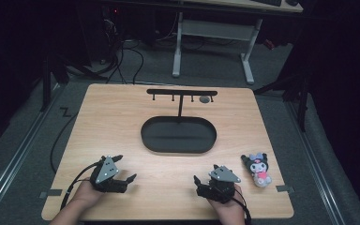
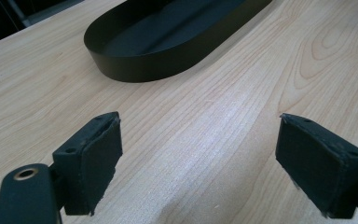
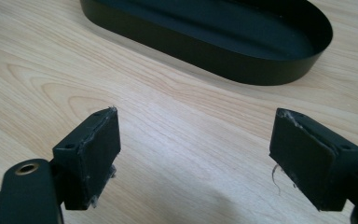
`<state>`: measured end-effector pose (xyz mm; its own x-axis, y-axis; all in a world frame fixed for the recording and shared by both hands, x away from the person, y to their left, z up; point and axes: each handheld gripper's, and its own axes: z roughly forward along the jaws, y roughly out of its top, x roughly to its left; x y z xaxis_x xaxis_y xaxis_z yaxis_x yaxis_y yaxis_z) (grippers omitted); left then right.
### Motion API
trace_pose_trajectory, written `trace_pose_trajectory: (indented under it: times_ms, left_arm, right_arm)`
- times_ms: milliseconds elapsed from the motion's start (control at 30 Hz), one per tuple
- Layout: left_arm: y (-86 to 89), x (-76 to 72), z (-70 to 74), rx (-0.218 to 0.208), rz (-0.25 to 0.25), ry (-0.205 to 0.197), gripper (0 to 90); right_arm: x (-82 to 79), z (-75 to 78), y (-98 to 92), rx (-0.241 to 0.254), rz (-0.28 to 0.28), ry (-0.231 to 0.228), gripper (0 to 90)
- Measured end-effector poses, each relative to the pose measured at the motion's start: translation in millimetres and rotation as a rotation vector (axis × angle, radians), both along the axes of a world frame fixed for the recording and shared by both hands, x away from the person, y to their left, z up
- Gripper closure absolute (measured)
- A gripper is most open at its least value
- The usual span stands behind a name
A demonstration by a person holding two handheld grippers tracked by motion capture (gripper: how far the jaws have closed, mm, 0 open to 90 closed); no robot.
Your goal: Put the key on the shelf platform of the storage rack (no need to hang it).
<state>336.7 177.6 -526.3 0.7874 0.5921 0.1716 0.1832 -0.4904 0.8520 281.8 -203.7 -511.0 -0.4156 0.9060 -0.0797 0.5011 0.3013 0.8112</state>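
Light wood-grain desk (image 1: 122, 122), rounded corners, standing on grey carpet floor (image 1: 23, 140). Centre of desk: black oval tray (image 1: 146, 136), shallow wall, w/ thin upright post carrying a crossbar w/ small pegs (image 1: 182, 92) at its far side. Small grey round item (image 1: 205, 99) near bar's right end; can't tell what. Near right edge of desk: small plush toy (image 1: 258, 169), black w/ pink, lying well apart from tray. Grey tape bits at both near corners.
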Motion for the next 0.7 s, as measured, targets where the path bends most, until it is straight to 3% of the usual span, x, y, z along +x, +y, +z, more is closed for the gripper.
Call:
trace_pose_trajectory:
  times_ms: [300, 700]
  left_arm:
    - [0.3, 0.2, 0.1, -0.001, -0.001, 0.004, 15.4]
    - [0.2, 0.1, 0.1, 0.000, -0.002, 0.003, 15.4]
  right_arm:
    - [0.9, 0.5, -8.4, 0.028, -0.022, 0.002, 15.2]
    - [1.1, -1.0, -9.6, 0.024, -0.023, 0.008, 15.3]
